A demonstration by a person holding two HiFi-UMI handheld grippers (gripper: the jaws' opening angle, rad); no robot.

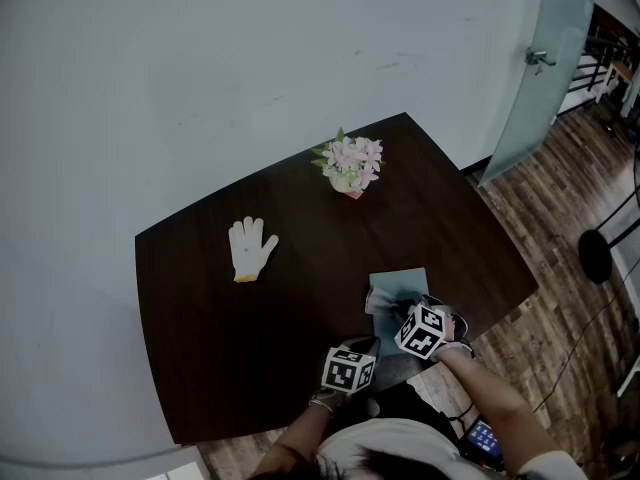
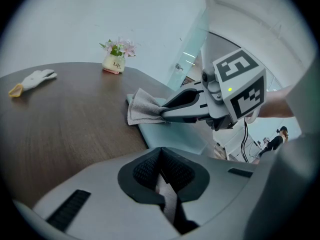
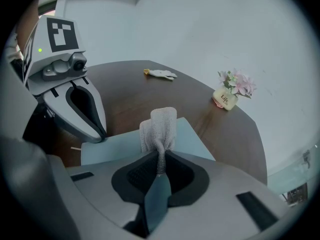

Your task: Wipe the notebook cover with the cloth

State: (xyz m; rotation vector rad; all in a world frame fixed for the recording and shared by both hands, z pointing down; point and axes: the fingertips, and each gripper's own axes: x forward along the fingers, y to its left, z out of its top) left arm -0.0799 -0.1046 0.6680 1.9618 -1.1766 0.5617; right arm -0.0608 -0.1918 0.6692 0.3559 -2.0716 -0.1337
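Note:
A pale blue notebook (image 1: 405, 280) lies flat near the table's front right edge. A grey cloth (image 3: 159, 126) stands bunched on its cover, and my right gripper (image 3: 159, 160) is shut on it. The left gripper view shows the cloth (image 2: 141, 106) resting on the notebook (image 2: 170, 134) at the right gripper's (image 2: 163, 112) tips. My left gripper (image 2: 160, 156) is shut with nothing between its pads. It hangs low at the notebook's near left corner, and the right gripper view shows its (image 3: 101, 133) tip at the cover's edge.
A white work glove (image 1: 250, 248) lies at the left middle of the dark table (image 1: 200, 348). A small pot of pink flowers (image 1: 351, 166) stands at the far edge. A pale wall is behind; a glass door (image 1: 535, 78) and wood floor are to the right.

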